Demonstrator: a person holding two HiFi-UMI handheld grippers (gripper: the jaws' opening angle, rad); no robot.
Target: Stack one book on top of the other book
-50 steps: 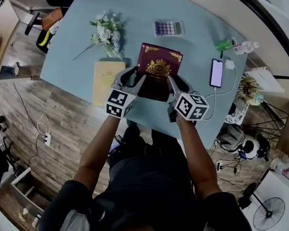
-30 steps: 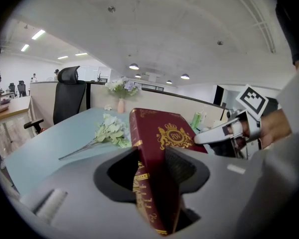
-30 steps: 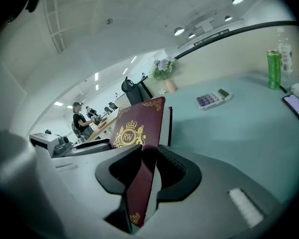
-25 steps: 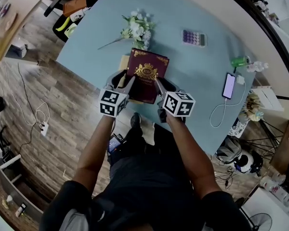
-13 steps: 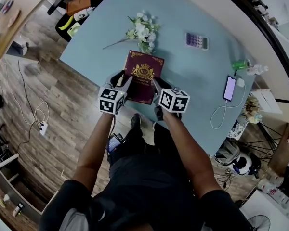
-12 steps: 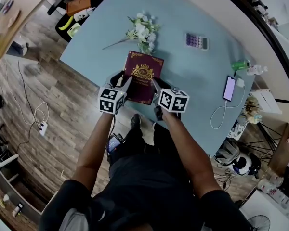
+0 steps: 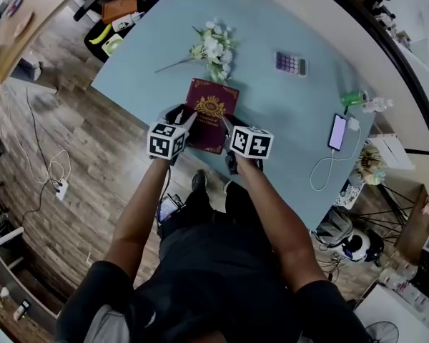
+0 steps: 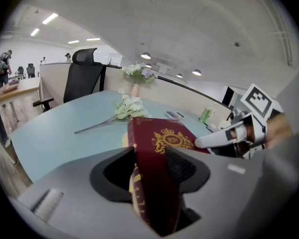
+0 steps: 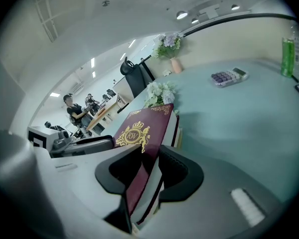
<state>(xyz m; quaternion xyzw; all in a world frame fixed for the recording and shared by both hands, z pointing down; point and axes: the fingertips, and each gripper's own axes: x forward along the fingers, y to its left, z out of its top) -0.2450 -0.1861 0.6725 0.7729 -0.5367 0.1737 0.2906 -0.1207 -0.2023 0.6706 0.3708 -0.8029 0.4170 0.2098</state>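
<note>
The maroon book (image 7: pixel 209 114) is gripped at its 2 near corners: the left tongs (image 7: pixel 184 118) are clamped on the spine side and the right tongs (image 7: pixel 226 125) on the page side. Each pair is partly closed, with its pads pressing the cover from above and below. A 2-sided hold of this kind probably keeps the book from twisting while it is squared over the tan book (image 8: pixel 124 140), of which only a sliver is seen beside the spine. The near edge appears to be held slightly raised. Whether the far edge already rests on the tan book cannot be told.

2 seconds ago the tan book lay uncovered on the table (image 7: pixel 286 113), just left of the maroon book. Since then the maroon book has been carried left and lowered, and the tan book is now almost wholly covered. The stack is judged nearly made, with only the release left.
</note>
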